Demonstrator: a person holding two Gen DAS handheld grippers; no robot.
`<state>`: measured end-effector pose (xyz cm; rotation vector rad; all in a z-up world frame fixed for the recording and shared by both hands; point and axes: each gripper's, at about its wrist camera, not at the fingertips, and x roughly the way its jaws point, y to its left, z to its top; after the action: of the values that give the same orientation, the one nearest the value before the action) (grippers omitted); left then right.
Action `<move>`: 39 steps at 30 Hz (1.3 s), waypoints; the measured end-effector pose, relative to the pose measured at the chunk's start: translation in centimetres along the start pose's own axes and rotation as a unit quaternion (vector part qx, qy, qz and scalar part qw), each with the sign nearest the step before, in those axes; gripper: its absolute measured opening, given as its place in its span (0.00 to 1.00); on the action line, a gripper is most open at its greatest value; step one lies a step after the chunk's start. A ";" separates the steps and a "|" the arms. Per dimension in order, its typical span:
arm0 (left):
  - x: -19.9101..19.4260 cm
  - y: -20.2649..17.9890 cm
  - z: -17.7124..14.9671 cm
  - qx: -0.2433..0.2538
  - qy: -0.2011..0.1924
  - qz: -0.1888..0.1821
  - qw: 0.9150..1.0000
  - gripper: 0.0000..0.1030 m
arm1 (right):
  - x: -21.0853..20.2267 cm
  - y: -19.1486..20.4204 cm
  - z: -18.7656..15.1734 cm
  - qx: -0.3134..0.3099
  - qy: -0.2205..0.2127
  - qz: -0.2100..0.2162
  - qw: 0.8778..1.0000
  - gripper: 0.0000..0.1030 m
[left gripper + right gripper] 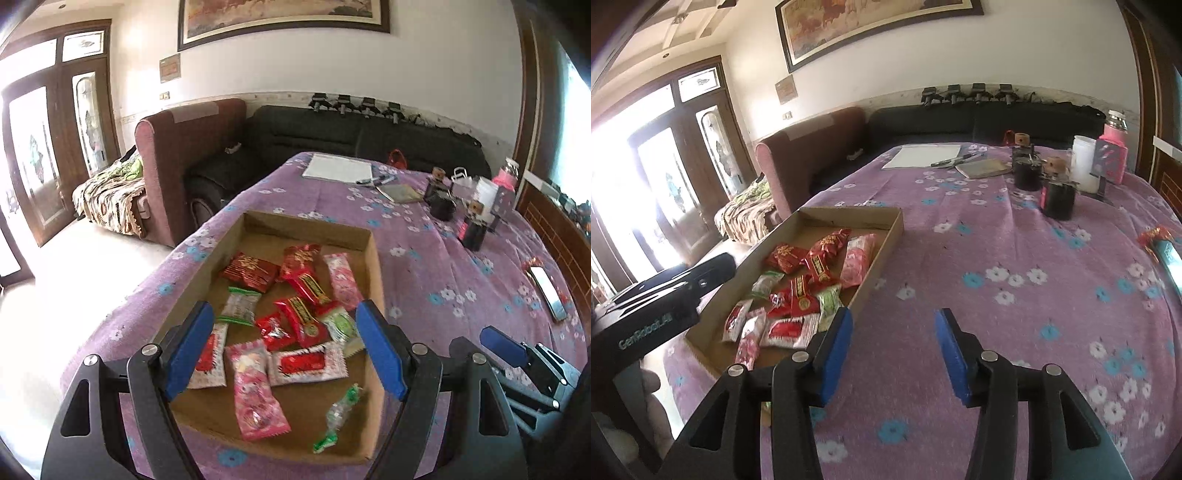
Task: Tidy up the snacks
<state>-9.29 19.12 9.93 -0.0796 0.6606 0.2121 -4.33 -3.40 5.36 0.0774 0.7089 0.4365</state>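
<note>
Plainly, what matters here: which claw sits over the snacks, and which way the nearest packets run

Left claw: the left gripper (284, 343) hangs over the near half of the cardboard box (376, 266), fingers spread wide, holding nothing; the snacks lie straight ahead of it and below, between and beyond its blue pads

Right claw: the right gripper (894, 354) is also spread and empty, over bare purple tablecloth (1015, 240); the box lies off to its left, with its near long wall just beside the left finger

Nearer hand: the left, by my judgement, since the pile sits inside its own span while the right would have to swing sideways across the box wall

Snacks in the box: red packets (303, 291) toward the far side, a red-and-white packet (306, 363) just ahead between the fingers, a long pink packet (255, 391) close in, a green-ended twist candy (338, 410) nearest the right finger

Long axis: the pink packet runs roughly away from the claw, tilted a little; the red-and-white one lies crosswise; a grip across the pink packet's narrow width looks easiest without turning the wrist

Stray item: one red wrapper (1154, 236) lies outside the box, far to the right of the right claw, beside a phone (548, 291); that piece looks like the right hand's job

Progress: most snacks sit in the box, loosely heaped
</note>
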 end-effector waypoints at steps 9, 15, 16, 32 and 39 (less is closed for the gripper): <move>-1.5 -3.6 -0.4 0.033 -0.008 0.000 0.999 0.78 | -2.1 -2.0 -1.5 0.006 -0.014 -0.011 1.000 0.50; -2.1 -5.3 -0.7 0.049 -0.015 0.004 0.999 0.78 | -3.3 -2.5 -2.4 -0.001 -0.027 -0.022 0.999 0.53; -2.2 -5.5 -0.7 0.051 -0.017 0.005 0.999 0.78 | -3.5 -2.5 -2.5 -0.002 -0.029 -0.023 0.999 0.53; -9.9 -2.8 -0.8 -0.030 -0.214 0.000 0.976 1.00 | -5.2 -1.3 -3.3 -0.021 -0.049 -0.018 0.998 0.54; -7.4 -2.5 -0.7 -0.023 -0.140 0.005 0.990 1.00 | -5.4 0.2 -3.4 -0.039 -0.051 -0.014 0.998 0.55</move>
<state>-14.86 15.29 13.94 -0.0885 0.3760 0.2429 -10.25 -5.70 6.10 0.0165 0.5911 0.4298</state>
